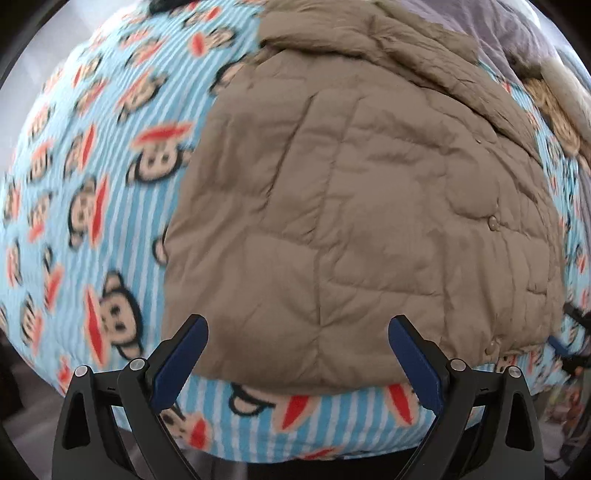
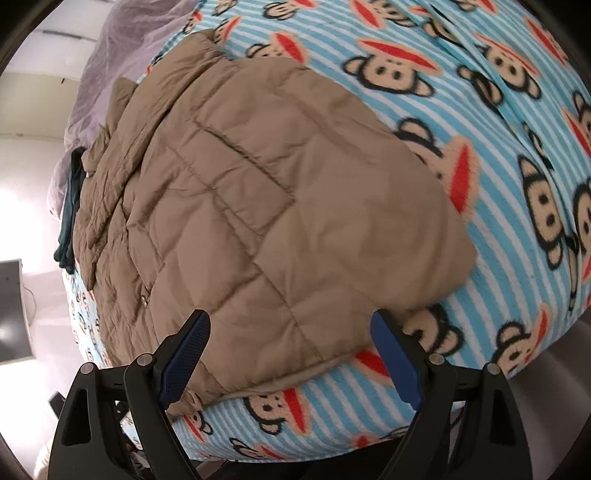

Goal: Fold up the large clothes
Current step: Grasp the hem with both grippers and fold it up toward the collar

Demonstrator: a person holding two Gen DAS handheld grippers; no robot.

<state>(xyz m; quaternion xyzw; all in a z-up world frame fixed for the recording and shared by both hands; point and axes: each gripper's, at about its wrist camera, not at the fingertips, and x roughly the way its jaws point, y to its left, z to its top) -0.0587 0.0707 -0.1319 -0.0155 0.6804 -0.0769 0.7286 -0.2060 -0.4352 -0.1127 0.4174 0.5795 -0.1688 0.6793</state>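
Observation:
A tan quilted puffer jacket (image 1: 354, 206) lies spread on a bed covered by a blue-striped monkey-print blanket (image 1: 92, 192). In the left wrist view my left gripper (image 1: 297, 334) hovers over the jacket's near hem, open, with nothing between its blue pads. The right wrist view shows the same jacket (image 2: 258, 206) on the blanket (image 2: 517, 166). My right gripper (image 2: 290, 330) stands open above the jacket's near edge, fingers wide, nothing gripped. Snap buttons show along the jacket's side edge.
Grey-purple bedding (image 1: 480, 26) is heaped beyond the jacket's collar. A dark teal garment (image 2: 70, 214) lies at the jacket's far left side in the right wrist view. The bed's edge drops to a pale floor (image 2: 33, 206) at left.

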